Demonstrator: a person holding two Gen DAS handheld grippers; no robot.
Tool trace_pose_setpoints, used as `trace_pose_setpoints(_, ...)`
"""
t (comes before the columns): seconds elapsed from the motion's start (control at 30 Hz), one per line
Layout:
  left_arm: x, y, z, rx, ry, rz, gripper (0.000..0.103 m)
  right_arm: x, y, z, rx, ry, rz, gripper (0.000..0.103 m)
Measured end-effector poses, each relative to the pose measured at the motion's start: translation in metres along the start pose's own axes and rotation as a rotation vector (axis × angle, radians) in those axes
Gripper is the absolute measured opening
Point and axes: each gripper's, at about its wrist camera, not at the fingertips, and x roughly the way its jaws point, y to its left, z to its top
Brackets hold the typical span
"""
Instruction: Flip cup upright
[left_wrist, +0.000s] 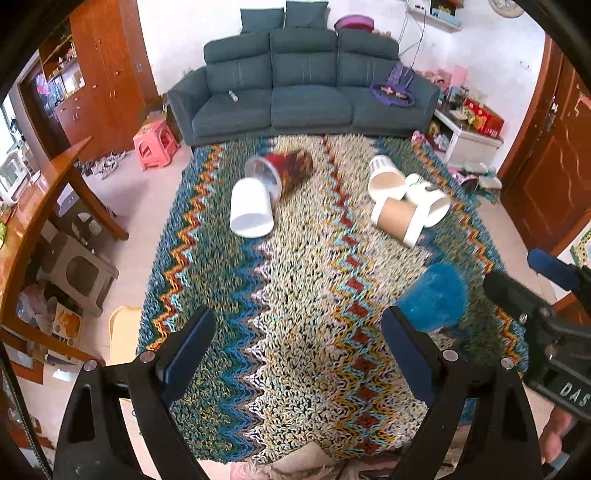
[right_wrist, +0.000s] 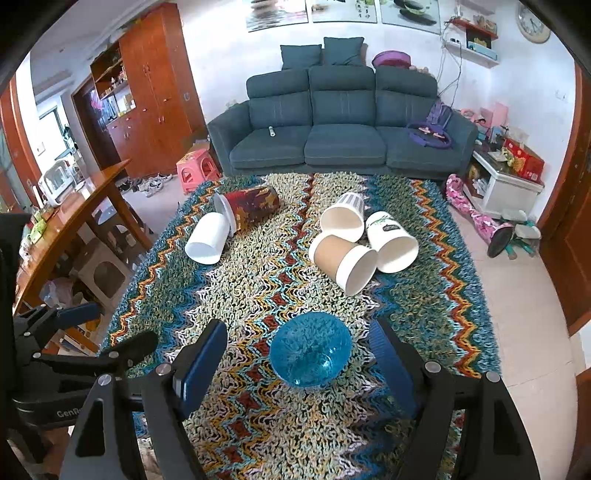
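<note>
The blue cup (right_wrist: 310, 350) lies tipped on the rug (right_wrist: 258, 417), between the right gripper (right_wrist: 295, 363)'s spread fingers. Left gripper (left_wrist: 299, 356): spread, empty. Risk: smooth glass may slip and roll toward the paper cups (right_wrist: 364, 240) beyond.

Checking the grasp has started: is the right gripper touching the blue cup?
Apart. The right wrist view shows the blue cup between the open right gripper, with rug visible on both sides.
</note>
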Motion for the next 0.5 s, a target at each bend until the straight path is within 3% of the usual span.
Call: trace_pose_setpoints(0.5, -0.053, -0.002, 0.012, -0.026, -0.072, -0.005, 0.093, -0.064, 0.019, 0.018, -0.012, -0.043, -0.082, 0.080)
